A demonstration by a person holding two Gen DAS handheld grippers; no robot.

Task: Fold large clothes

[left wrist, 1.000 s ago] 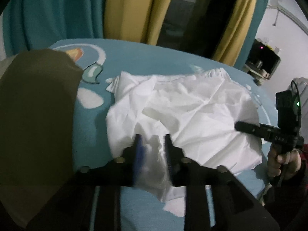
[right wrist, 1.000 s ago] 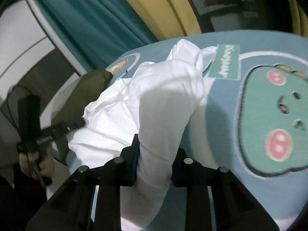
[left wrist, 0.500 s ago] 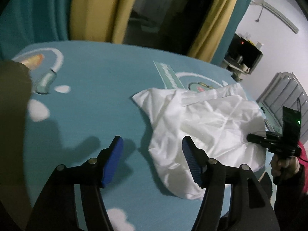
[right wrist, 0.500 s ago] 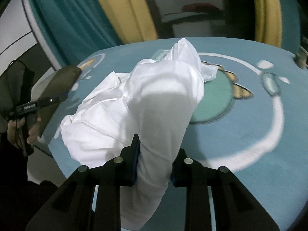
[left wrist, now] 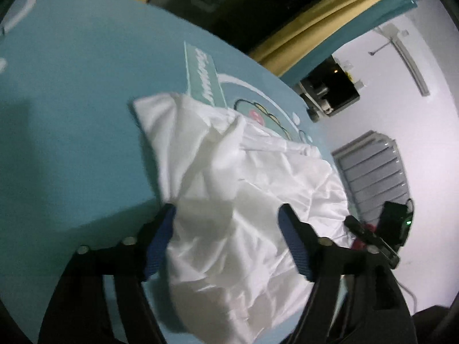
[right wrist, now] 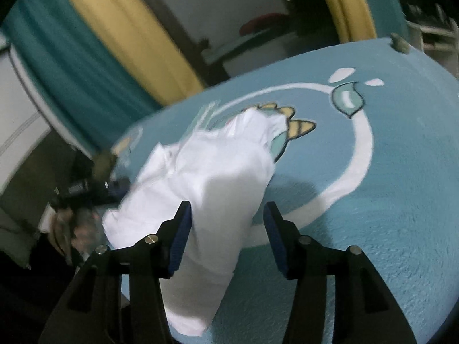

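Note:
A crumpled white garment (left wrist: 238,189) lies on the blue cartoon-print cover (left wrist: 71,114), near its edge. My left gripper (left wrist: 226,218) is open, its blue-padded fingers spread wide over the garment's near part without holding it. In the right wrist view the same garment (right wrist: 209,177) lies bunched on the cover (right wrist: 387,200). My right gripper (right wrist: 226,215) is open, with cloth lying loosely between the spread fingers. The right gripper shows at the lower right of the left wrist view (left wrist: 370,235), and the left one at the left of the right wrist view (right wrist: 86,189).
Yellow and teal curtains (right wrist: 114,46) hang behind the surface. A white wall with a grey radiator (left wrist: 373,172) and a dark shelf unit (left wrist: 330,89) stand to the right. The cover's edge drops off just below the garment.
My right gripper has opened and let go of the white garment, which dropped onto the cover. My left gripper opened earlier and has swung right over the garment.

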